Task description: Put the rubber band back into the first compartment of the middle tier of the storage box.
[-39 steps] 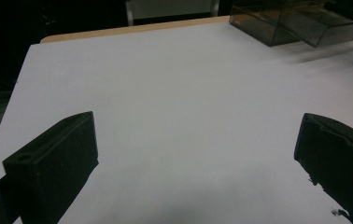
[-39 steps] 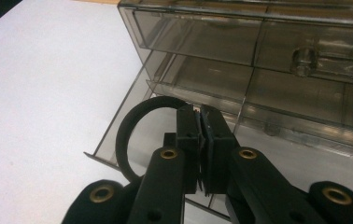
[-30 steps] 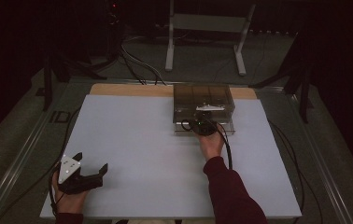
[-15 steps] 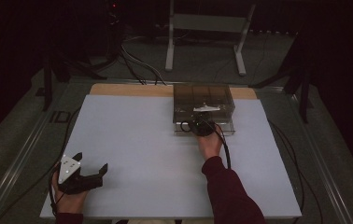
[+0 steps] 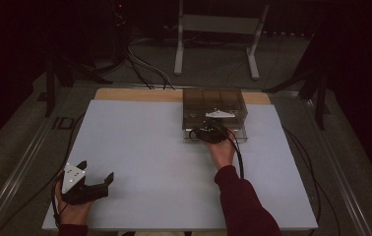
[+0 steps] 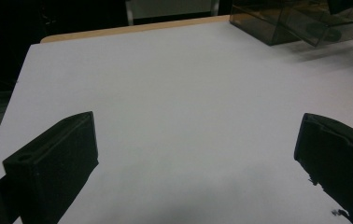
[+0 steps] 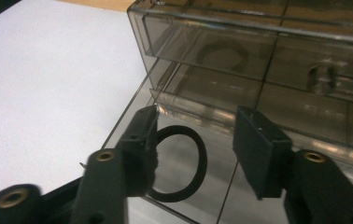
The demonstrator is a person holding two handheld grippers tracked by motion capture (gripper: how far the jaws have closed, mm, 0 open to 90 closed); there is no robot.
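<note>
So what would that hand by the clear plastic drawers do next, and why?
Probably ease the right gripper down and close it on the black ring. Its jaws stand open over the pulled-out tray of the smoky drawer box, one jaw already by the ring's rim. The left gripper rests open on the white sheet.

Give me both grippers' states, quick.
Left gripper: open, holding nothing, over the white mat.
Right gripper: open, empty, at the clear drawer box.
</note>
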